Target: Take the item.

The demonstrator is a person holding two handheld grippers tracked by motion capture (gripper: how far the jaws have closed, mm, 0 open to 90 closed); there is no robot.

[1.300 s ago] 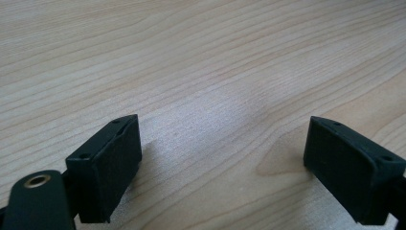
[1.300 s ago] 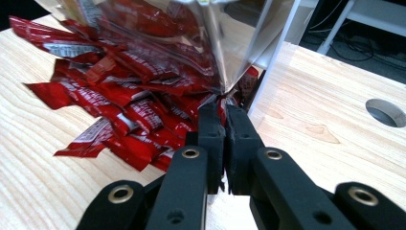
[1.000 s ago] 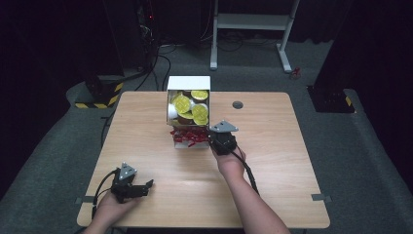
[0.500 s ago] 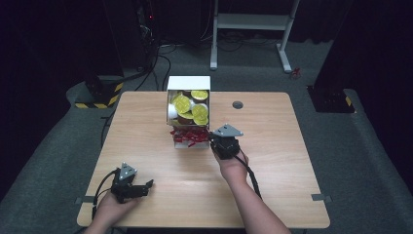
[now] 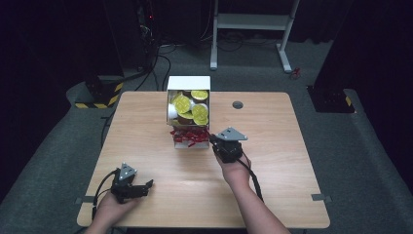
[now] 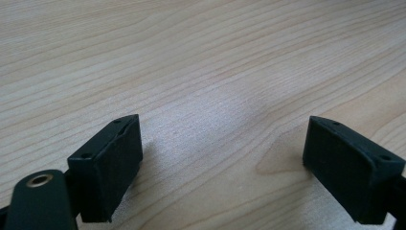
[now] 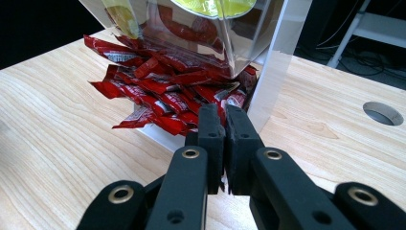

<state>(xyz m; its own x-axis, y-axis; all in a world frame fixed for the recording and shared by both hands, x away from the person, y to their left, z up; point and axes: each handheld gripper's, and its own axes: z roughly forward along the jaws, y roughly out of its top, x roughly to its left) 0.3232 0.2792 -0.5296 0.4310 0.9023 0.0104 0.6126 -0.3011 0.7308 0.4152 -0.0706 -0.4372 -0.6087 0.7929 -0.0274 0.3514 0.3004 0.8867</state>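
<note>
A white dispenser box (image 5: 189,83) stands at the table's far middle, with yellow-lidded cups (image 5: 182,104) in its upper part. Red sauce packets (image 5: 189,135) spill from its lower tray, seen close up as a red packet pile (image 7: 163,86) under a clear panel (image 7: 201,33). My right gripper (image 7: 223,111) is shut at the pile's near edge, its tips pinching a red packet. In the high view the right gripper (image 5: 214,140) sits just right of the tray. My left gripper (image 5: 147,185) lies open near the front left, and the left gripper (image 6: 222,167) has only bare wood between its jaws.
The wooden table (image 5: 272,161) has a round cable hole (image 5: 237,105) right of the box. A white desk frame (image 5: 253,29) stands on the floor behind. Cables trail from both grippers toward the front edge.
The right gripper has edged slightly toward the packets. The left gripper has not moved.
</note>
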